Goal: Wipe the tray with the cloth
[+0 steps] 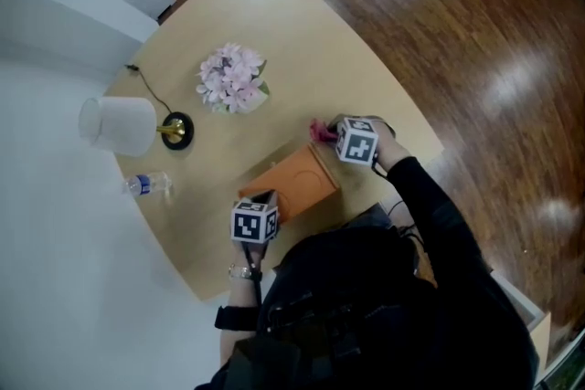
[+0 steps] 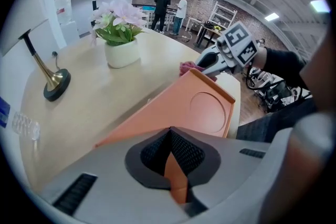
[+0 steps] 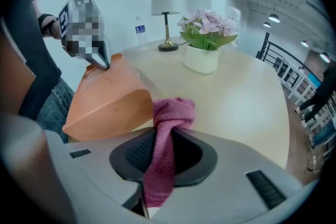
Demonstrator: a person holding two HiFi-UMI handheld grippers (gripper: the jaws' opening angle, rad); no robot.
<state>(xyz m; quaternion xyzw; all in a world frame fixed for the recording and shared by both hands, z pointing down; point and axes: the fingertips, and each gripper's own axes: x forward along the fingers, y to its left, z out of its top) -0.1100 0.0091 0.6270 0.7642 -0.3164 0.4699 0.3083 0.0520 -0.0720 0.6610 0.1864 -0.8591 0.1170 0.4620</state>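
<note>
Tray (image 1: 297, 183) tilted, 7 o'clock rim pinched in left gripper (image 2: 170, 165) jaws; right gripper (image 3: 157, 165) jaws clamp cloth (image 3: 170, 113) at tray's 1 o'clock edge. Risk: wiping pressure levers thin rim out of grip, tray drops

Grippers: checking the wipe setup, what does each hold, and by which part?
The left gripper pinches the orange tray by its near edge; the right gripper clamps the pink cloth around a bunched part.
</note>
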